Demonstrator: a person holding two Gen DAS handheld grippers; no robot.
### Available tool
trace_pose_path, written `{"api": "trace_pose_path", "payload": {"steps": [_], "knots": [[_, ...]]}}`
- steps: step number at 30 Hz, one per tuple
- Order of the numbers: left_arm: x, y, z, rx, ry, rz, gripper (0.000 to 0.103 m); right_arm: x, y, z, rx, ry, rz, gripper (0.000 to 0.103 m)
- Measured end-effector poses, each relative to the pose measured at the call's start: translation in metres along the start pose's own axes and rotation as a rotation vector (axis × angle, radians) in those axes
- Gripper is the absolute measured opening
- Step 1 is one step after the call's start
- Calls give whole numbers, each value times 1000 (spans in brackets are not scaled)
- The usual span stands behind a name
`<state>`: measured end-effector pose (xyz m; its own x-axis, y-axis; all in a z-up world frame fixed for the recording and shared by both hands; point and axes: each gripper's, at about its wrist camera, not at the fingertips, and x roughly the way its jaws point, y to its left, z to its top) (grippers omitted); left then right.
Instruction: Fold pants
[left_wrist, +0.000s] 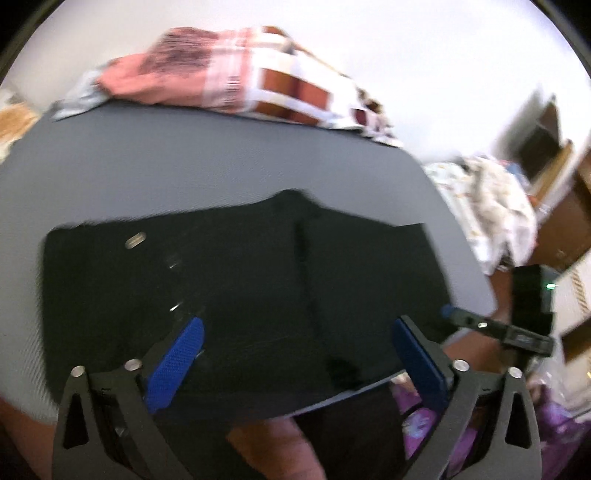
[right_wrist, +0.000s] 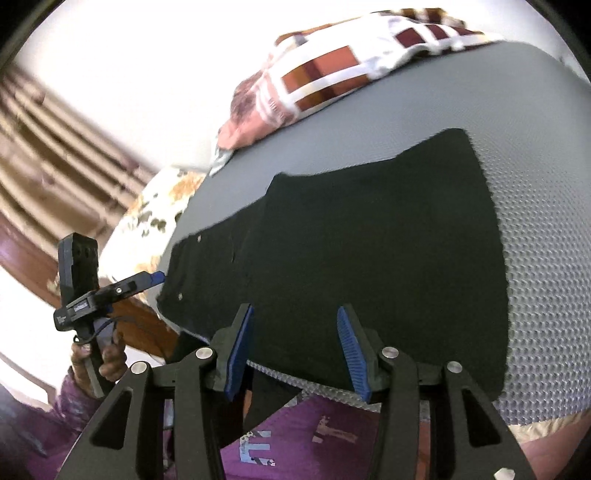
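Observation:
Black pants (left_wrist: 240, 288) lie flat on a grey mat (left_wrist: 184, 166), their near part hanging over the mat's front edge. Small metal buttons show at their left end. My left gripper (left_wrist: 295, 332) is open, its blue pads (left_wrist: 173, 365) spread above the pants' near edge and holding nothing. My right gripper (right_wrist: 295, 317) is open and empty over the pants (right_wrist: 369, 258) near the front edge of the mat (right_wrist: 535, 184). The left gripper (right_wrist: 157, 276) shows in the right wrist view at the pants' left end. The right gripper (left_wrist: 448, 310) shows in the left wrist view at the pants' right end.
A pink, white and brown checked cloth (left_wrist: 240, 74) is heaped at the mat's far edge, seen also in the right wrist view (right_wrist: 332, 74). A floral sheet (right_wrist: 155, 221) lies beside the mat. A pile of pale fabric (left_wrist: 487, 206) and wooden furniture (left_wrist: 569, 206) stand to the right.

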<state>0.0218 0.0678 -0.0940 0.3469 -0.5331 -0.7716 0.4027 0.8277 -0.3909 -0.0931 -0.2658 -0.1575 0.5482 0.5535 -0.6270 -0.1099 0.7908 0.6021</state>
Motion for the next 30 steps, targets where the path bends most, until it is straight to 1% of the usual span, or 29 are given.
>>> {"api": "trace_pose_path", "payload": {"steps": [1,2,4,6,8,11,13,14,17,19,20,21,22,23,26,30], "knots": [[7,-4,6,3,19,-18,80,-3,-4,1,21,-15,14,45],[16,-9,14,7,50,-43,74,-5,-7,1,39,-26,26,45],[37,-14,30,16,100,-78,73,-7,-12,2,66,-37,43,45],[60,-18,43,41,134,-71,73,-9,-16,3,78,-43,46,45],[78,-22,54,76,153,-80,73,-12,-20,5,94,-53,51,46],[103,-25,63,109,186,-54,73,-15,-28,7,131,-61,73,47],[119,-24,69,135,199,-5,73,-17,-34,6,155,-62,92,48],[127,-22,71,140,218,-12,73,-17,-35,6,161,-60,97,48],[144,-23,70,163,263,-94,73,-16,-35,7,161,-54,102,49],[160,-26,68,200,312,-104,73,-15,-34,9,168,-52,110,50],[164,-25,66,208,311,-102,71,-14,-34,10,173,-51,116,51],[161,-25,67,210,285,-124,65,-13,-34,11,180,-49,122,51],[160,-24,67,209,281,-136,25,-12,-34,11,186,-47,128,51],[162,-24,67,220,276,-111,10,-11,-34,12,192,-45,133,52],[164,-22,62,232,260,-106,10,-11,-36,11,215,-44,145,55],[160,-27,61,265,229,-85,10,-10,-41,11,240,-50,157,56]]}}
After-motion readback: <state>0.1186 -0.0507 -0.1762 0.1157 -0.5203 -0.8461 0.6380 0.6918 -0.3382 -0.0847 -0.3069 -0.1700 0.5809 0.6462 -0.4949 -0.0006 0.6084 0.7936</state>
